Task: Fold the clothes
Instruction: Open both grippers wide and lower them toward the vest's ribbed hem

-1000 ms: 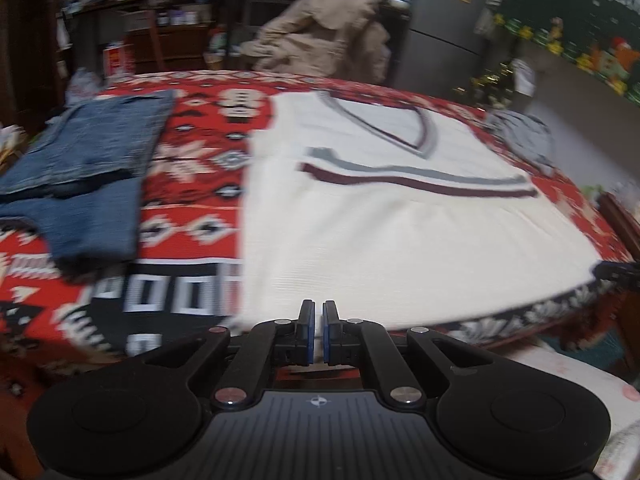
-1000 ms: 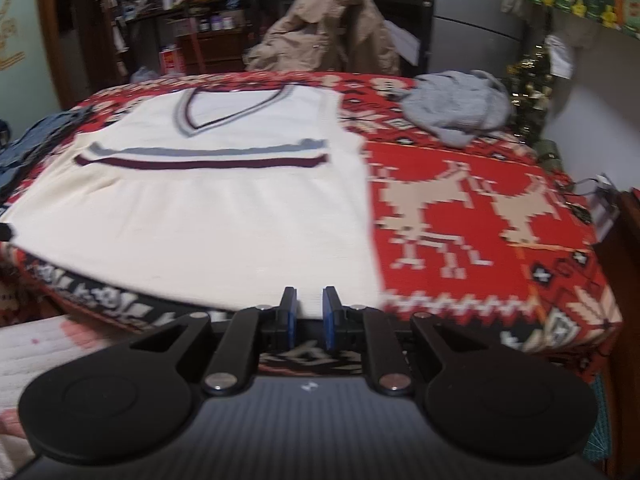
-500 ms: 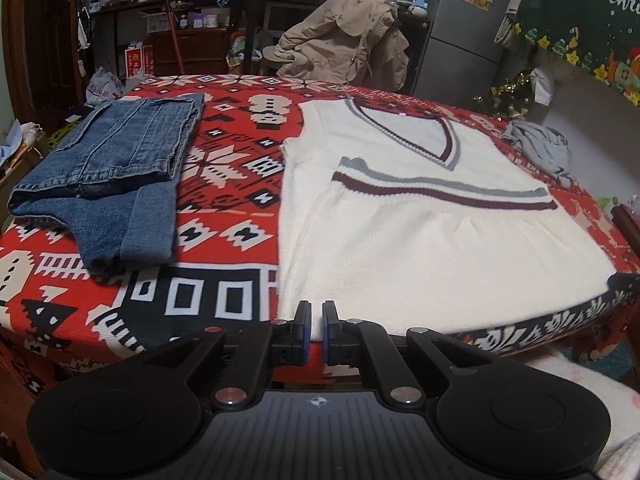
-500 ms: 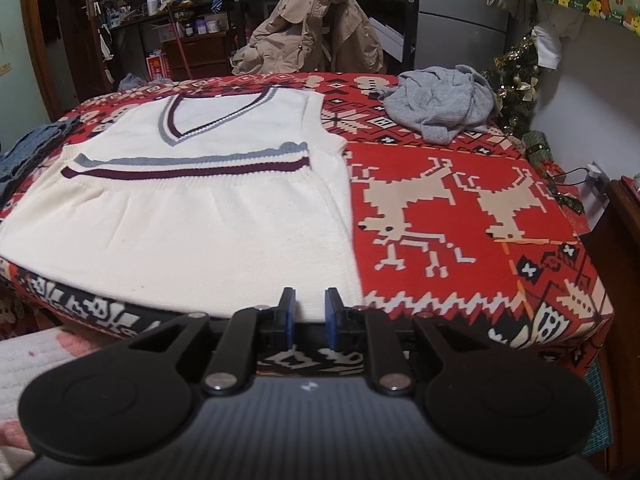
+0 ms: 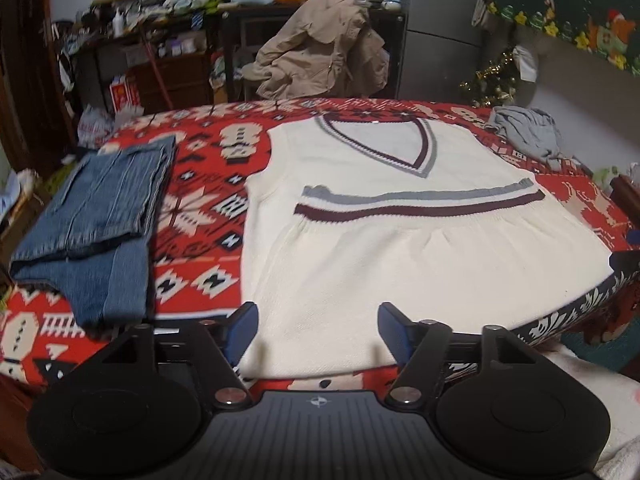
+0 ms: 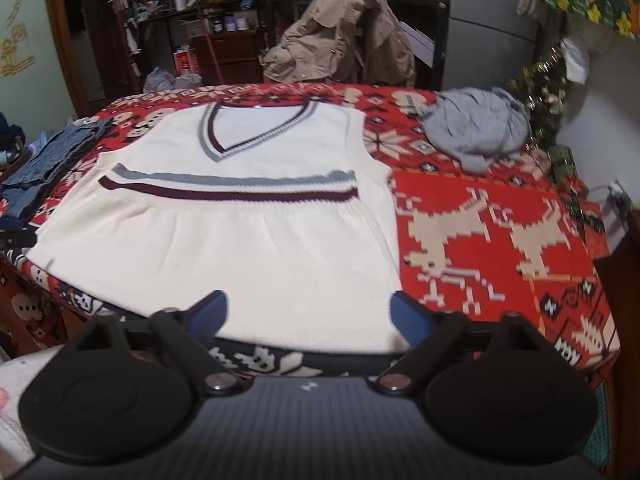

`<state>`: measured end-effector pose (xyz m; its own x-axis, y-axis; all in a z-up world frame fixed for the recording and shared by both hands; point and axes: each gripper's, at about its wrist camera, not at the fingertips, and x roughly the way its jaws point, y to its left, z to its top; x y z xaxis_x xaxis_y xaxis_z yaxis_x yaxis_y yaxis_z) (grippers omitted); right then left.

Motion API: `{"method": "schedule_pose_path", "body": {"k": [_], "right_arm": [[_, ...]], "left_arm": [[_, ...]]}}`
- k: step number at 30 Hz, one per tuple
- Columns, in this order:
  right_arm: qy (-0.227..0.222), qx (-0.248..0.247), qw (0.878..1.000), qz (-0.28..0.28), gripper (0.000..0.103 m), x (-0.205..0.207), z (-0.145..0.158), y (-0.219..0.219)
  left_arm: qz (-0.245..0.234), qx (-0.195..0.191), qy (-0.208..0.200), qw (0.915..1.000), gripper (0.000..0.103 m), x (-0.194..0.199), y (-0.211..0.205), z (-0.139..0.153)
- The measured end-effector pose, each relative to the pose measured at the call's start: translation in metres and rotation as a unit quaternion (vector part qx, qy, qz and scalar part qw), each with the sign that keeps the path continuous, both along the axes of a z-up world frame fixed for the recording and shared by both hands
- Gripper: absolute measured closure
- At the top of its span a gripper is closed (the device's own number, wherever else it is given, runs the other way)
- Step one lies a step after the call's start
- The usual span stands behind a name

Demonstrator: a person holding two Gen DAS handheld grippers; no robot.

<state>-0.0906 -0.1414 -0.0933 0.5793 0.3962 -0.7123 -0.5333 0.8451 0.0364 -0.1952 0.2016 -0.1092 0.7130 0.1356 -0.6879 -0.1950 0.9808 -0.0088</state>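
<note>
We find the cream vest [image 5: 400,240] flat on the table [image 6: 500,200], neck far, hem nearest. Left gripper [image 5: 314,330] and right gripper [image 6: 310,312] hover over its near corners, jaws opening, empty.

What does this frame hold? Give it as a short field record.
surface: table under red patterned cloth
garment in work: cream V-neck knit vest, spread flat, not yet folded
done pile: folded jeans, beside the vest
waiting: crumpled grey garment, far corner
left gripper: jaws opening, holding nothing
right gripper: jaws opening, holding nothing
</note>
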Motion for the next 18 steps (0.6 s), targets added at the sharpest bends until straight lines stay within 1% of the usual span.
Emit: {"method": "schedule_pose_path", "body": {"k": [2,3,5,6,7,8,10,13,15,17,18], "right_arm": [[-0.004,-0.006,1.000,0.006,0.002,-0.002,0.004,0.006],[-0.006,-0.007,1.000,0.006,0.001,-0.002,0.006,0.009],[-0.008,-0.011,1.000,0.003,0.001,-0.004,0.009,0.014],[-0.012,-0.016,1.000,-0.003,0.001,-0.006,0.010,0.017],[-0.017,-0.019,1.000,-0.008,0.001,-0.007,0.011,0.019],[-0.022,-0.022,0.999,-0.010,0.001,-0.008,0.013,0.020],[-0.032,-0.024,0.999,-0.015,0.001,-0.009,0.016,0.022],[-0.055,-0.044,0.997,-0.042,0.001,-0.011,0.020,0.025],[-0.077,-0.061,0.994,-0.048,0.001,-0.013,0.024,0.028],[-0.078,-0.044,0.995,-0.047,0.001,-0.012,0.026,0.024],[-0.068,-0.035,0.996,-0.056,0.001,-0.009,0.027,0.022]], "left_arm": [[-0.003,0.018,-0.001,0.9998,0.035,0.002,-0.008,0.002],[-0.006,0.027,-0.002,0.9996,0.034,0.003,-0.011,0.003],[0.000,0.050,-0.005,0.9987,0.022,0.004,-0.018,0.006],[0.002,0.059,-0.016,0.9981,0.011,0.003,-0.020,0.009],[0.004,0.068,-0.028,0.9973,0.008,0.002,-0.022,0.012],[0.006,0.076,-0.039,0.9963,0.007,0.000,-0.025,0.014],[0.001,0.064,-0.049,0.9968,0.005,0.001,-0.024,0.019],[-0.008,0.029,-0.045,0.9985,0.005,0.006,-0.020,0.023],[-0.011,-0.002,-0.042,0.9991,0.005,0.011,-0.014,0.024],[0.000,-0.012,-0.034,0.9994,0.005,0.016,-0.010,0.023],[0.010,-0.001,-0.029,0.9995,0.005,0.018,-0.011,0.024]]}}
